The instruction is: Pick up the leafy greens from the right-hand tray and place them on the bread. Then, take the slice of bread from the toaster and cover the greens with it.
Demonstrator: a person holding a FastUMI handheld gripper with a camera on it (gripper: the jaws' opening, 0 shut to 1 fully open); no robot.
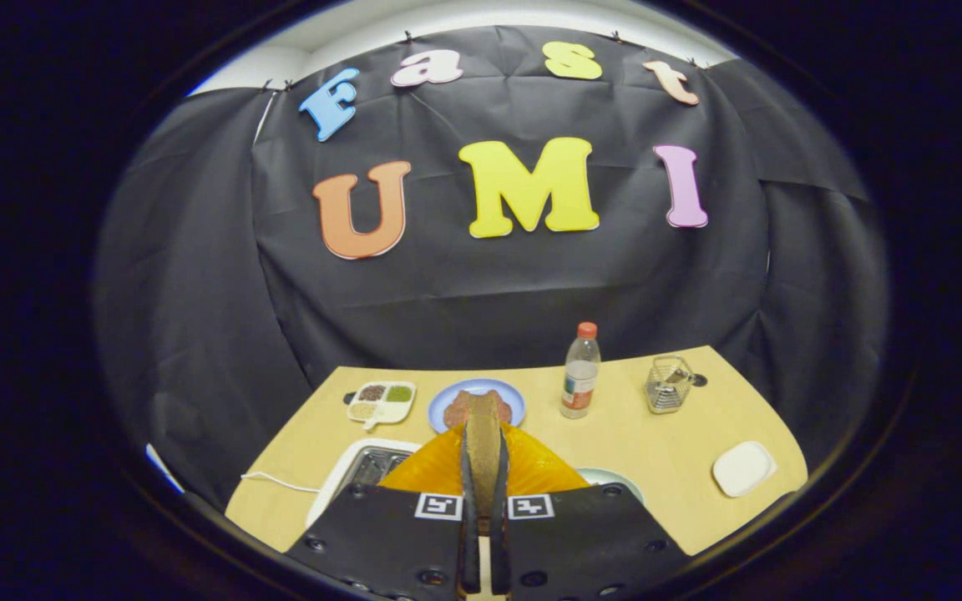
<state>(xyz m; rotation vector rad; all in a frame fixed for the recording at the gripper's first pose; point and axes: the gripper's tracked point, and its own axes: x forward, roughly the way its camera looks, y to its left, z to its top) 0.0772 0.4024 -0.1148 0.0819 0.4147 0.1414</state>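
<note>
Slice of bread (483, 438): held edge-on between my two fingers (466, 501), upright, its brown crust facing me and its top reaching up over the near rim of the blue plate (516, 402). My gripper (482, 492) is closed on the slice, one finger pressed on each flat face. Behind the slice, on both sides of the fingers, an orange, glossy, crinkled surface (539, 467) spreads out; I cannot tell what it is.

Blue plate: near the middle of the table (656, 451), just beyond the slice, carrying a reddish-brown food item (453, 411) partly hidden by the bread.

Toaster (364, 472): white, with dark slots, at the table's near left edge, just beside my left finger; a white cord (276, 482) runs from it toward the left edge.

Divided white dish (382, 402): left of the plate, with brown, green and pale fillings.

Bottle (580, 370): clear, red-capped, upright to the right of the plate.

Wire basket (668, 384): toward the far right corner.

White tray (743, 468): near the right edge.

Pale rim (610, 477): a plate or dish just right of my fingers, mostly hidden.
</note>
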